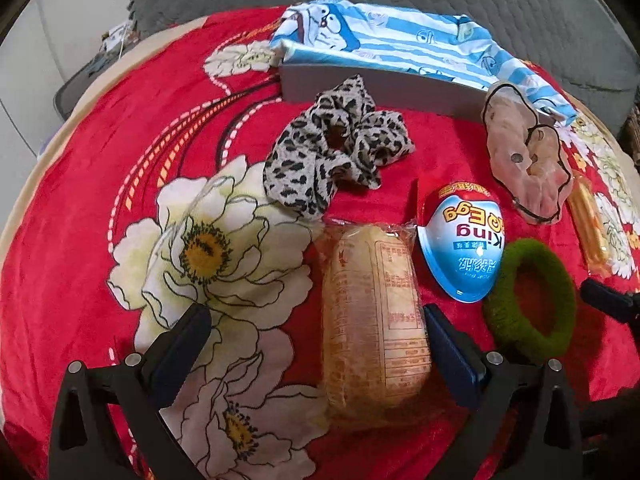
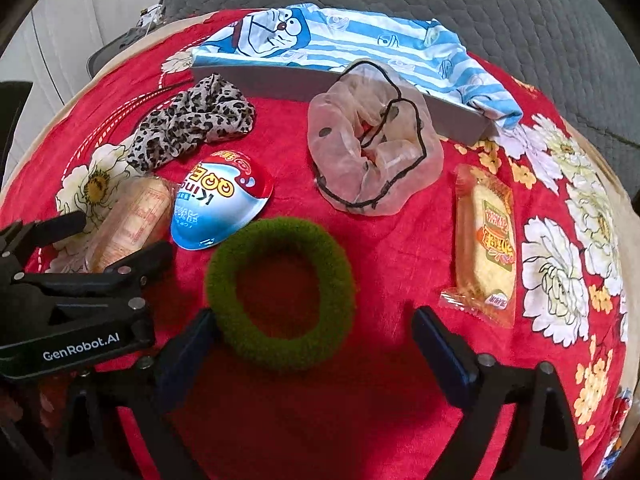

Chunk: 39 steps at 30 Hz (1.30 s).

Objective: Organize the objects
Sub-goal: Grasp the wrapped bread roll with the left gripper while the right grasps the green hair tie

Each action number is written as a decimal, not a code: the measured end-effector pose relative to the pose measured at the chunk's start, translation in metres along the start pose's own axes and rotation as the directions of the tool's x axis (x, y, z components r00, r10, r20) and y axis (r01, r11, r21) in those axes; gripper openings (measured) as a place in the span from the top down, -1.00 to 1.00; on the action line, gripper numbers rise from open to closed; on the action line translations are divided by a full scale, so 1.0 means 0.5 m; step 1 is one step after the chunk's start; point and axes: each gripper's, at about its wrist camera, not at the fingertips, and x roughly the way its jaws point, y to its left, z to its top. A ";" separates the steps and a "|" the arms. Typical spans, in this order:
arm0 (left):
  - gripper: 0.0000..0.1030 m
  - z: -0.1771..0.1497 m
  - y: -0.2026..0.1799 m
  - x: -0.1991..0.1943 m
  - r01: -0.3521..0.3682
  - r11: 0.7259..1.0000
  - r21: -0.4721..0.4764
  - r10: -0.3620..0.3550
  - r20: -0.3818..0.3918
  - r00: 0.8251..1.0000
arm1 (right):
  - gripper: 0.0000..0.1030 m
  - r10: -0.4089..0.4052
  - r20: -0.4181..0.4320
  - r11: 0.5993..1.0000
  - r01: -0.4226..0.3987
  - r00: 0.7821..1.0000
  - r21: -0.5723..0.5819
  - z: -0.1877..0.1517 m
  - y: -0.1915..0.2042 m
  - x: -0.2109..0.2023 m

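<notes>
Left hand-held gripper point(image 1: 316, 334) gapes wide around a wrapped cake point(image 1: 374, 320) on the red blanket point(image 1: 100, 184) (light, squashy, crinkly: grip mid-body gently); right hand-held gripper point(image 2: 316, 340), likewise released, frames the green scrunchie point(image 2: 280, 294).

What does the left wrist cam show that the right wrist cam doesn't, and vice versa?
Only left wrist: the left gripper seen from behind, open, fingers either side of the long clear-wrapped pastry, whose back label is readable only here.

Only right wrist: the front of the flat orange-wrapped cake snack; the left view catches just its edge. Also the right gripper, open around the fuzzy green hair ring.

Both: blue-white King Egg pack, leopard-print scrunchie, sheer pink scrunchie, grey box, blue-striped cartoon cloth, red floral blanket.
</notes>
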 end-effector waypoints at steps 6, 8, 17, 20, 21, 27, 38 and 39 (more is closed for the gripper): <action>-0.97 0.001 0.000 -0.002 -0.004 1.000 0.004 0.004 -0.002 1.000 | -0.56 0.032 -0.007 0.999 -0.032 0.999 0.012 0.001 0.001 0.002; -0.92 0.001 0.000 -0.005 -0.008 1.000 0.015 0.008 0.000 1.000 | -0.52 0.034 -0.007 0.999 -0.034 0.999 0.008 0.002 0.004 0.001; -0.16 0.000 -0.008 -0.016 0.020 0.997 0.079 -0.018 -0.025 1.000 | -0.33 0.063 -0.010 0.998 -0.062 0.998 0.027 0.003 0.003 -0.005; 0.10 -0.002 -0.013 -0.022 0.037 0.994 0.102 -0.034 -0.029 0.999 | -0.25 0.073 -0.012 0.997 -0.073 0.997 0.035 0.003 0.001 -0.006; 0.11 -0.003 -0.014 -0.024 0.038 0.993 0.107 -0.035 -0.028 0.999 | -0.20 0.078 -0.013 0.996 -0.077 0.997 0.038 0.003 0.000 -0.006; 0.17 -0.008 -0.016 -0.032 0.074 0.989 0.124 -0.072 -0.025 0.997 | 0.09 0.092 -0.018 0.995 -0.091 0.996 0.038 0.002 0.001 -0.010; 0.19 -0.017 -0.017 -0.059 0.081 0.991 0.110 -0.081 -0.003 0.997 | 0.51 0.159 -0.012 0.984 -0.157 0.987 0.083 0.000 -0.015 -0.023; 0.19 -0.018 -0.018 -0.062 0.082 0.991 0.108 -0.082 0.000 0.997 | 0.51 0.164 -0.012 0.983 -0.162 0.986 0.087 0.000 -0.016 -0.025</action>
